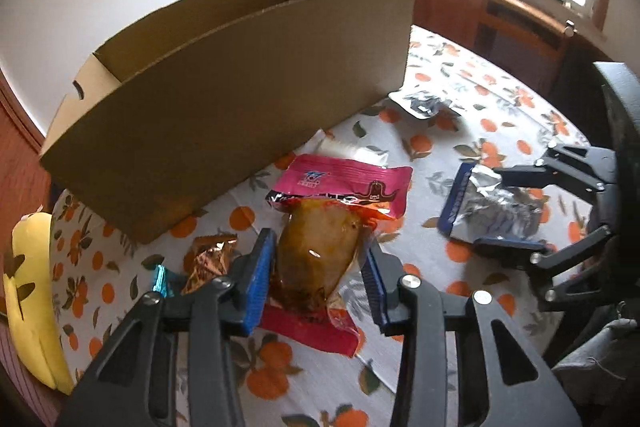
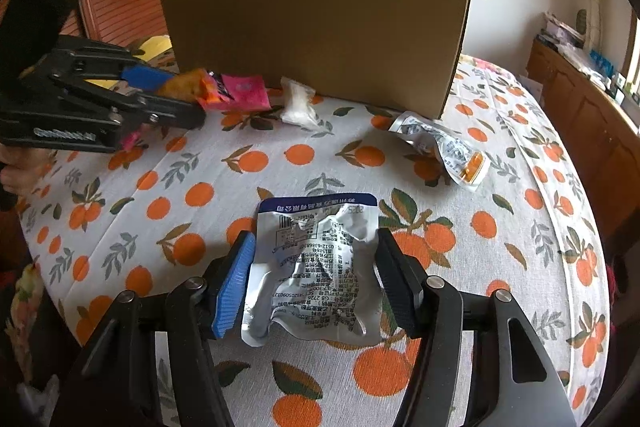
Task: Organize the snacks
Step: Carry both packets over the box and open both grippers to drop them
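Note:
My left gripper point(image 1: 318, 243) is shut on a clear vacuum packet of brown meat point(image 1: 316, 255) with red-orange ends, its blue pads pressing both sides. The right wrist view shows that packet point(image 2: 180, 87) held just above the cloth at the left, in the left gripper point(image 2: 188, 95). My right gripper point(image 2: 316, 237) straddles a crumpled silver packet with a blue band point(image 2: 316, 267) that lies on the table, and both pads touch its sides. From the left wrist, the right gripper point(image 1: 490, 211) is at the right. Behind stands an open-topped cardboard box point(image 1: 240, 87).
A pink packet point(image 1: 340, 179) and a small white packet point(image 2: 298, 103) lie before the box. Another silver packet point(image 2: 440, 143) sits by the box's right corner. A copper wrapper point(image 1: 210, 259), a teal wrapper point(image 1: 160, 279) and a yellow cushion point(image 1: 28, 287) lie left. An orange-print cloth point(image 2: 200, 187) covers the table.

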A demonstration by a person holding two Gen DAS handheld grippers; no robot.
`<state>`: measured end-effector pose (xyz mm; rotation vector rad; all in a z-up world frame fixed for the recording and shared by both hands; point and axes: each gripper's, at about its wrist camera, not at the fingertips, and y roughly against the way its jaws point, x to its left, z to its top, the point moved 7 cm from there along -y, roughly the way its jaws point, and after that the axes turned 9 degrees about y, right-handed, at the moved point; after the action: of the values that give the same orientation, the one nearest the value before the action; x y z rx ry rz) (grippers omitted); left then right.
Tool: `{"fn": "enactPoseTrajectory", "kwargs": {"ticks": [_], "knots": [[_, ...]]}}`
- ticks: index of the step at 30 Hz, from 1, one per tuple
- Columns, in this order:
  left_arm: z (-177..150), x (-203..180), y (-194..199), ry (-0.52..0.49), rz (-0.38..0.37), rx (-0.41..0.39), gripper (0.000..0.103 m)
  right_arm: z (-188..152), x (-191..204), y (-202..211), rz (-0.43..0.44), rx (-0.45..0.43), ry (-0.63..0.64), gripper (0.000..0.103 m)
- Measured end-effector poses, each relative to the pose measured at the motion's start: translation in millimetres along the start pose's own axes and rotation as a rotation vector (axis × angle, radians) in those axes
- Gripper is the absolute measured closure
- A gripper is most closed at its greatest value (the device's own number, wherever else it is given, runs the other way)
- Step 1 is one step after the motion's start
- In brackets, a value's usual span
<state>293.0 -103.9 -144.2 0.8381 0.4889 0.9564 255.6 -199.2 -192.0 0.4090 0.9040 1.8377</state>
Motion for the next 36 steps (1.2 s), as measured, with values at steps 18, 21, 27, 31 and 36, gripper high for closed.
{"fn": "enactPoseTrajectory", "kwargs": {"ticks": [18, 21, 27, 31, 36], "knots": [[14.7, -6.5, 63.5, 0.052, 0.019, -0.144, 0.062, 24.1, 5.3, 40.4, -0.008, -0.065, 0.013, 0.041], [21.6, -4.0, 73.5, 0.071, 0.029, -0.171, 0.062, 30.0, 3.4, 50.4, -0.015, -0.075, 0.023, 0.041], [33.4, -0.4, 87.6, 0.095, 0.03, -0.218, 0.062, 46.0, -3.4, 71.3, -0.011, -0.105, 0.035, 0.041], [41.5, 1.6, 93.9, 0.104, 0.032, -0.244, 0.062, 61.6, -8.2, 84.7, -0.003, -0.133, 0.038, 0.041], [49.8, 7.9, 102.6, 0.127, 0.033, -0.28, 0.062, 82.4, -14.6, 97.0, -0.015, -0.164, 0.054, 0.041]]}}
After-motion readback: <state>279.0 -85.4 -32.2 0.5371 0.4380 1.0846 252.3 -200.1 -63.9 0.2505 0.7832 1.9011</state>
